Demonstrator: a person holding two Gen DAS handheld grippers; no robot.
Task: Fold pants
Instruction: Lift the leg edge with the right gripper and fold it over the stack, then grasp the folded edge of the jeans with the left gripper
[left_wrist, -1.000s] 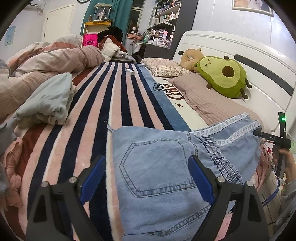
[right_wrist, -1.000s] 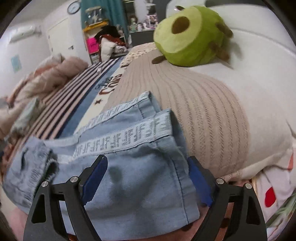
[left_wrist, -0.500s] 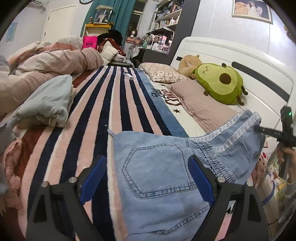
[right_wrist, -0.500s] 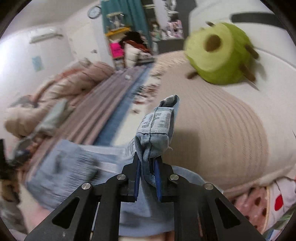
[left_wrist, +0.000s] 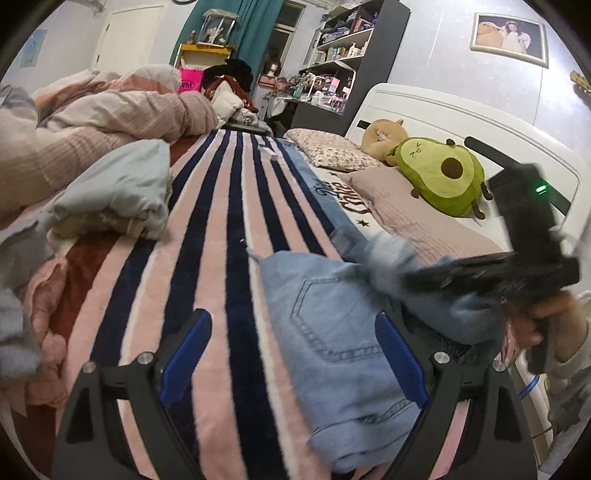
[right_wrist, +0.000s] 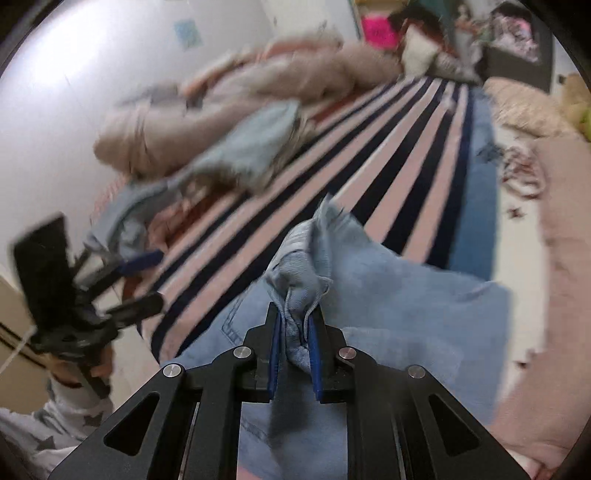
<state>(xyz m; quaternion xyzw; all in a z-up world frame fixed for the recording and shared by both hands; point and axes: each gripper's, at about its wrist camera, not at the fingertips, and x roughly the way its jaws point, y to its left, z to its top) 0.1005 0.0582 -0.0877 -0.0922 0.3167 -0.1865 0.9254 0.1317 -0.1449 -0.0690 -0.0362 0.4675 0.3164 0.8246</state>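
Light blue denim pants (left_wrist: 332, 332) lie on the striped blanket, back pocket up. My left gripper (left_wrist: 293, 347) is open and hovers just above their near left edge, touching nothing. My right gripper (right_wrist: 294, 332) is shut on a bunched hem of the pants (right_wrist: 303, 258) and holds it above the lower layer (right_wrist: 424, 314). In the left wrist view the right gripper (left_wrist: 424, 277) shows blurred, over the pants at the right. The left gripper (right_wrist: 144, 280) shows at the far left of the right wrist view.
The striped pink and navy blanket (left_wrist: 229, 221) covers the bed. A pale blue garment (left_wrist: 118, 192) and a bunched pink duvet (left_wrist: 110, 114) lie at the left. An avocado plush (left_wrist: 439, 181), pillows (left_wrist: 406, 218) and a white headboard (left_wrist: 480, 125) stand at the right.
My right gripper closed on the pants hem, lifted it off the pillow and swung it leftward over the rest of the pants. The left gripper stayed open and nearly still.
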